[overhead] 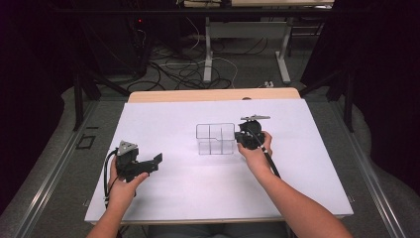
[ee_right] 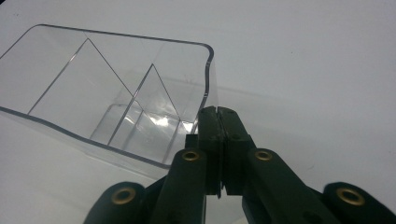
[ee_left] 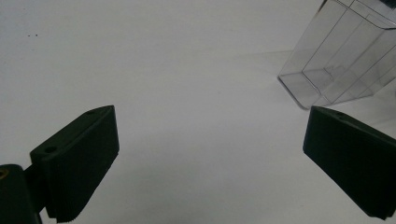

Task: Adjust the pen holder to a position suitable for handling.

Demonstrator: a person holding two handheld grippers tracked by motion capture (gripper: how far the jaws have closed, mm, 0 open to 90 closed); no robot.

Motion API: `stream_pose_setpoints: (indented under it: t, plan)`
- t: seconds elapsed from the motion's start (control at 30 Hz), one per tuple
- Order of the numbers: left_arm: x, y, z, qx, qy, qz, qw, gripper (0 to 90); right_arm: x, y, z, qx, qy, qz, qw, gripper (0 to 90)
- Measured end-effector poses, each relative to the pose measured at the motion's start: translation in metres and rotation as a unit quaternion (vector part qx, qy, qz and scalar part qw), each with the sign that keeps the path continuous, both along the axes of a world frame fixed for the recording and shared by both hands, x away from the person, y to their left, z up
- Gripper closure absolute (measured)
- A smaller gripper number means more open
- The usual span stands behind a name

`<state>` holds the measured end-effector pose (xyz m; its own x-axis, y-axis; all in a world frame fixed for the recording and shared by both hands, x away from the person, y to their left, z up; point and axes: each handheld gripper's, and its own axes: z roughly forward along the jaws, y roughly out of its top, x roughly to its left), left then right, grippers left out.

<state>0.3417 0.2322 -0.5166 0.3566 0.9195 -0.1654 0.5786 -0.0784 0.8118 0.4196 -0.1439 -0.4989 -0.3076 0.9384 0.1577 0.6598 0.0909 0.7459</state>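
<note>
A clear plastic box (overhead: 215,139) with several inner dividers stands near the middle of the white table top (overhead: 173,198). My right gripper (overhead: 242,138) is at the box's right side. In the right gripper view its jaws (ee_right: 217,109) are pressed together on the thin side wall of the clear box (ee_right: 116,93), at the rim corner. My left gripper (overhead: 157,161) rests low at the left, well apart from the box and pointing toward it. In the left gripper view its jaws (ee_left: 210,116) stand wide apart with bare table between them, and the clear box (ee_left: 341,60) sits farther off at the upper right.
The white sheet covers a wooden table whose far edge (overhead: 213,94) shows beyond it. Past the table, cables (overhead: 183,69) lie on the floor around desk legs. Dark curtains hang on both sides.
</note>
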Motion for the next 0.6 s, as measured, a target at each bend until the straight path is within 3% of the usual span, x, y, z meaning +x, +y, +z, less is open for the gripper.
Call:
stream_pose_setpoints:
  t: [0.17, 0.4, 0.6]
  plan:
    - [0.0, 0.001, 0.0, 0.0, 0.0, 0.0, 1.0, 3.6, 0.002, -0.006, 0.0, 0.006, 0.009, 0.008, 0.9999, 79.6]
    - [-0.001, 0.003, -0.001, -0.002, 0.001, 0.004, 1.0, 3.7, 0.002, -0.017, 0.003, 0.006, 0.003, 0.029, 0.9996, 64.1]
    - [-0.002, 0.003, -0.001, 0.0, 0.001, 0.006, 1.0, 3.8, -0.004, -0.026, 0.001, -0.003, -0.005, 0.055, 0.9984, 57.1]
